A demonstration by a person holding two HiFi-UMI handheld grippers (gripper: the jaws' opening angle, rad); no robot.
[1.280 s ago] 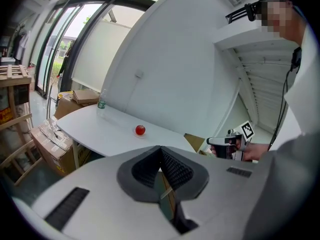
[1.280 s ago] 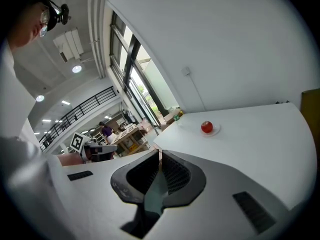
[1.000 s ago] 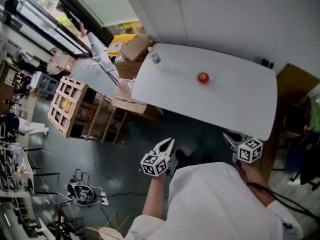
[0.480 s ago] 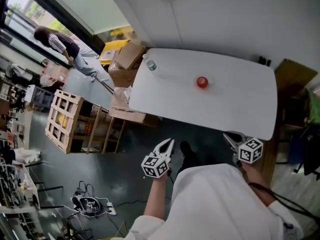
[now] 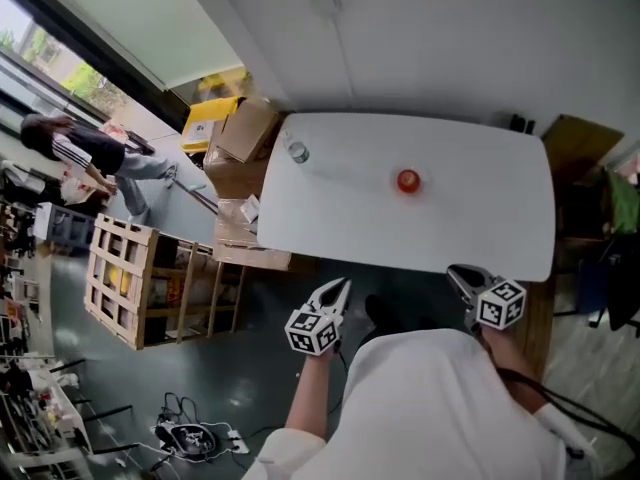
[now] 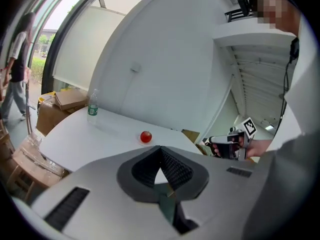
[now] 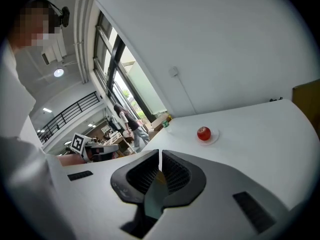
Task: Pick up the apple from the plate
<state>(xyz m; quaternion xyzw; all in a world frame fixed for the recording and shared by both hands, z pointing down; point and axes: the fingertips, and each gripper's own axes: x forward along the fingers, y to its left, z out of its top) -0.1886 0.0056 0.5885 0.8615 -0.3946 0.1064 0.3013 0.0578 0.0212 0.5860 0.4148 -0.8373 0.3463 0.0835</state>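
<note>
Two closed, empty grippers hang short of the table (image 5: 480, 218)'s near edge, my arms largely hidden by my white top (image 5: 430, 398). I hold the left gripper (image 5: 338, 286) at 7 o'clock from the apple (image 5: 407, 180) and the right gripper (image 5: 455, 271) at 5 o'clock, both angled slightly down. The apple sits mid-table on a plate (image 7: 214, 138) I can barely make out from the head view.

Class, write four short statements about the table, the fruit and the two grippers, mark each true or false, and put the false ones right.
1. The red apple sits on a small pale round plate on the white table. True.
2. The left gripper is shut on the apple. False: it is shut on nothing and is short of the table's near edge.
3. A clear plastic bottle stands near a far corner of the table. True.
4. The right gripper has its fingers wide apart. False: they are together, with nothing between them.
</note>
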